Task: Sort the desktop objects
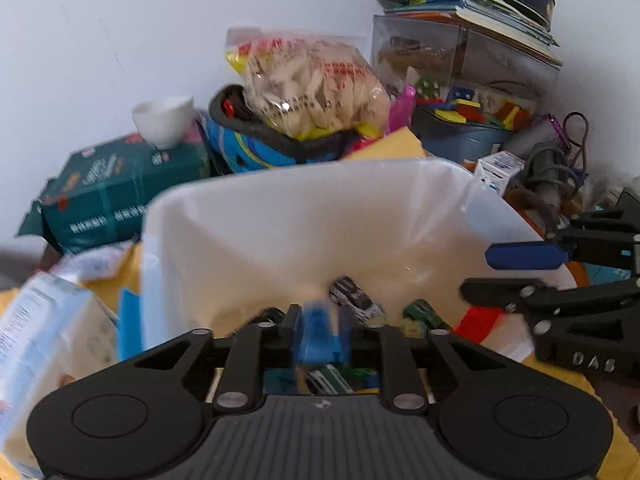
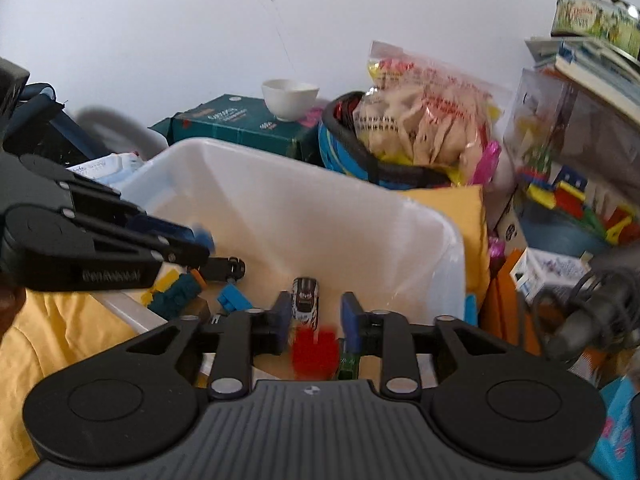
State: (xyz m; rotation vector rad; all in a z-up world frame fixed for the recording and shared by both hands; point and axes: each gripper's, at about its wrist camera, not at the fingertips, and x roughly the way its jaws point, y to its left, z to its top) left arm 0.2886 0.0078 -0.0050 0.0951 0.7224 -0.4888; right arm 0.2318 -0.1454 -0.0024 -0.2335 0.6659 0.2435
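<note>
Left tool (image 1: 320, 340) closed on a blurred blue block (image 1: 318, 330), low centre of frame, poised over the white bin (image 1: 280, 216). Right tool (image 2: 314, 320) parted, empty; red block (image 2: 314, 348) below its gap. Release straight down indicated; left nearer.

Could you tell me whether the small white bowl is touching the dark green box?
Touching. The right wrist view shows the white bowl sitting base-down on top of the green box.
</note>
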